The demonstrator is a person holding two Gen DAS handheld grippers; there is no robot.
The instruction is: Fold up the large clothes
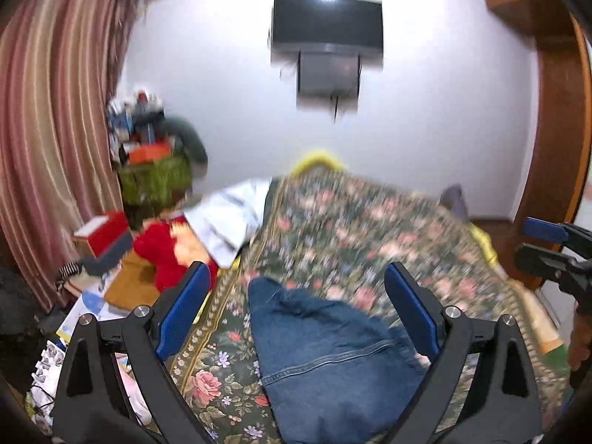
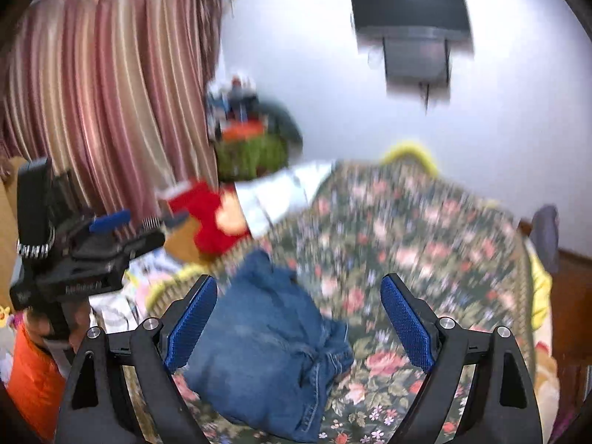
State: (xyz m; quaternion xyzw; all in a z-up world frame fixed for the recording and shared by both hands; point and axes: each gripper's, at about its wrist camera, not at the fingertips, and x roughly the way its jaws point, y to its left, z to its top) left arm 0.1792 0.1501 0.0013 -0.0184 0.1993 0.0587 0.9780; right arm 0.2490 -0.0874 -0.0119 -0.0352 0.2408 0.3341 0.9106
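Note:
A folded pair of blue jeans (image 1: 329, 366) lies on the floral bedspread (image 1: 362, 236), near its front edge. My left gripper (image 1: 296, 310) hangs above the jeans, open, with nothing between its blue pads. In the right wrist view the same jeans (image 2: 266, 355) lie below and left of centre. My right gripper (image 2: 299, 325) is also open and empty, raised over the bedspread (image 2: 425, 229). Each gripper shows in the other's view: the right one at the right edge (image 1: 547, 248), the left one (image 2: 96, 244) at the left, held by a hand.
A white garment (image 1: 229, 218) and a red plush toy (image 1: 166, 255) lie at the bed's left side, by boxes and clutter (image 1: 103, 244). Striped curtains (image 1: 55, 129) hang on the left. A dark screen (image 1: 327, 24) is mounted on the far wall. A wooden door frame (image 1: 555, 111) stands at right.

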